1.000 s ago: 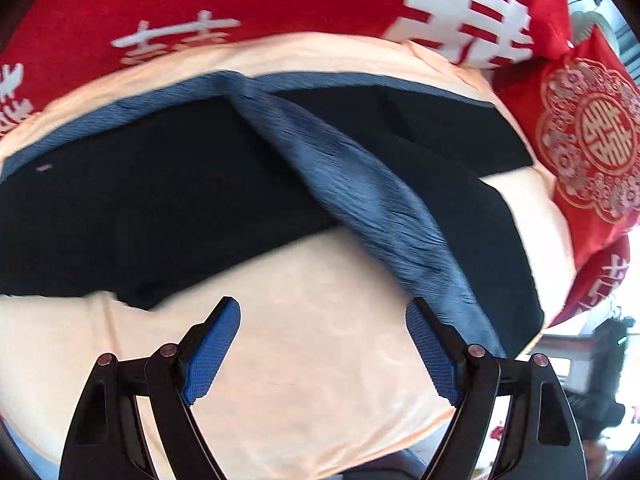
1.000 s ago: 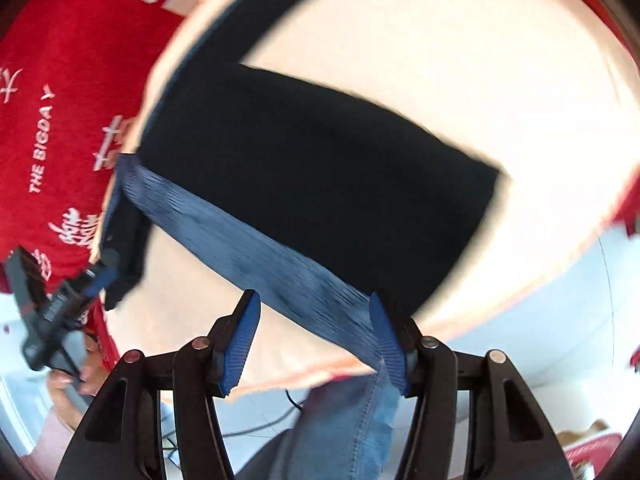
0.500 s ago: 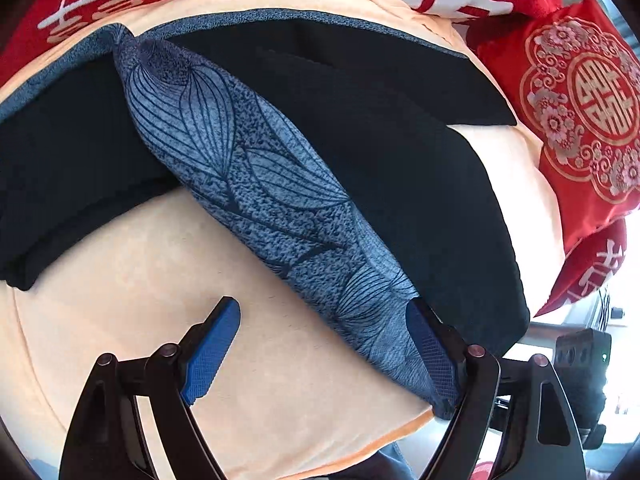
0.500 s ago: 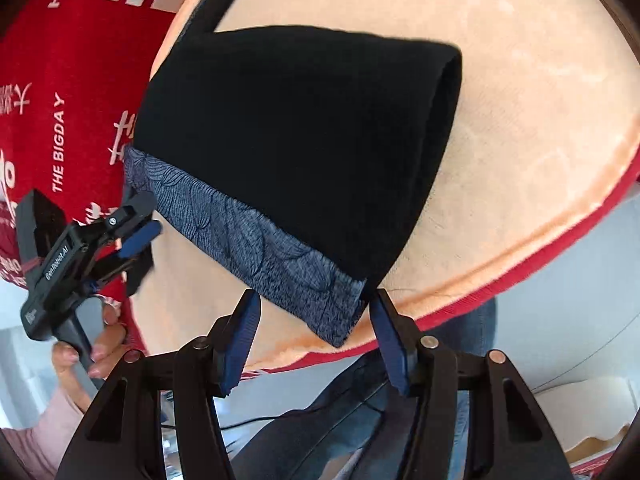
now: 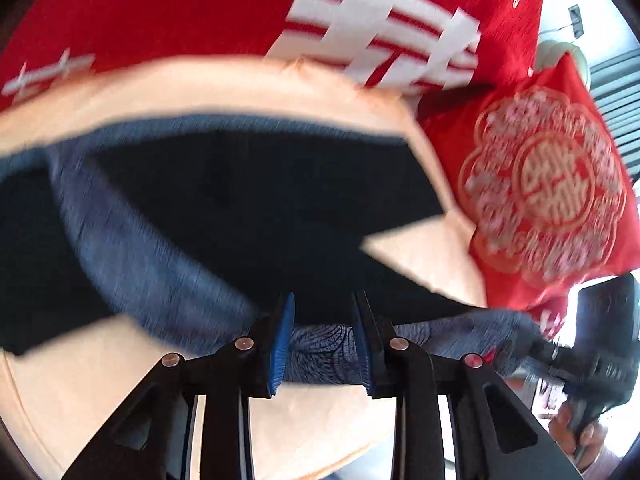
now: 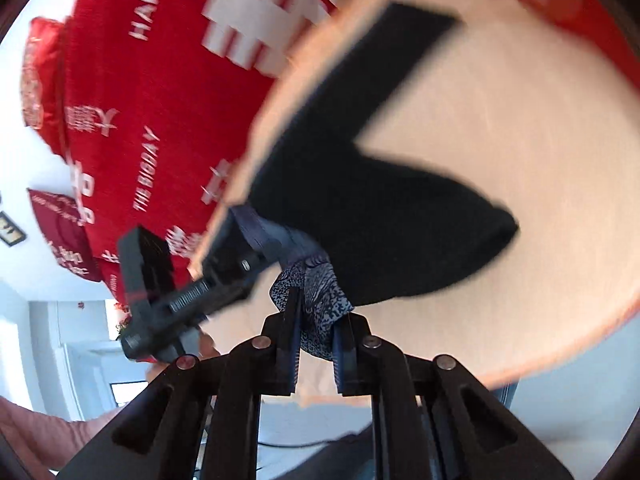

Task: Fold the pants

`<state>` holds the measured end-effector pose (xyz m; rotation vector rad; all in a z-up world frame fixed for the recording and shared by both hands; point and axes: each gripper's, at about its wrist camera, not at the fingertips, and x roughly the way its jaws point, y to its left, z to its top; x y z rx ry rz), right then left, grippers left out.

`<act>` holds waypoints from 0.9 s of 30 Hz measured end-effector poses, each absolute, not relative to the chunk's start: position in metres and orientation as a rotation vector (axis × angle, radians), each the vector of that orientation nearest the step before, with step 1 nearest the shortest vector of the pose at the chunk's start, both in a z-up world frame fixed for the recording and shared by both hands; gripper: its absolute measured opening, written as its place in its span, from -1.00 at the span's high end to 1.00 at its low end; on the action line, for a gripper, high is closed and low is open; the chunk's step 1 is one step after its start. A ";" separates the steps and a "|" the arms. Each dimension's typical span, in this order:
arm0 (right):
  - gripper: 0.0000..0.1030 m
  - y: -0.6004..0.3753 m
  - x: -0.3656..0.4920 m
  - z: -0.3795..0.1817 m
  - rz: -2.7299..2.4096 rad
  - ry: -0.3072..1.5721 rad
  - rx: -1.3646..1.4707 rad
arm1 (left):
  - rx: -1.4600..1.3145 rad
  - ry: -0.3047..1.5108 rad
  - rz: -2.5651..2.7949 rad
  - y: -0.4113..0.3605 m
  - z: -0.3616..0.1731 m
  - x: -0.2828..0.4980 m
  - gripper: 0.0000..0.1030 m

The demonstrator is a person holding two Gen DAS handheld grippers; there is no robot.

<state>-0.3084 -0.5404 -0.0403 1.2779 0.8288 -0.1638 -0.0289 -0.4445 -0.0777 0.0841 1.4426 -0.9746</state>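
Observation:
Black pants (image 5: 260, 208) with a blue patterned waistband (image 5: 320, 346) lie on a peach cloth (image 5: 120, 380). My left gripper (image 5: 323, 320) is shut on the waistband, which bunches between its blue pads. In the right wrist view the pants (image 6: 360, 200) trail away from the waistband (image 6: 320, 300). My right gripper (image 6: 320, 316) has its jaws closing, and the pads pinch the waistband's end. Each gripper shows in the other's view: the right gripper (image 5: 592, 340) far right, the left gripper (image 6: 224, 280) at the left. Both views are motion-blurred.
A red bed cover (image 5: 180, 12) with white lettering lies beyond the peach cloth. A red cushion (image 5: 552, 184) with a round pattern sits at the right. A person's hand (image 5: 580, 436) holds the right gripper. The peach cloth (image 6: 520, 160) spreads wide to the right of the pants.
Both grippers stood open near the waistband; now each has closed on it, and the waistband is bunched and lifted off the cloth between them.

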 end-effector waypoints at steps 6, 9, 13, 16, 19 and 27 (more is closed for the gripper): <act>0.73 -0.630 -0.242 -0.009 -0.172 0.807 1.165 | 0.129 1.318 -0.952 -0.496 -0.059 0.016 0.40; 0.73 -0.672 -0.215 -0.012 -0.182 0.843 1.127 | 0.180 1.263 -0.872 -0.497 -0.053 0.036 -0.04; 0.70 -0.708 -0.176 -0.040 -0.222 0.953 1.096 | 0.255 1.195 -0.768 -0.483 -0.056 0.052 -0.23; 0.65 -0.724 -0.160 -0.059 -0.254 1.033 1.043 | 0.293 1.205 -0.681 -0.466 -0.068 0.059 -0.23; 0.50 -0.726 -0.149 -0.068 -0.315 1.121 0.900 | 0.339 1.269 -0.581 -0.443 -0.094 0.066 -0.24; -0.03 -0.703 -0.191 -0.055 -0.427 1.098 0.864 | 0.397 1.332 -0.397 -0.405 -0.140 0.070 -0.24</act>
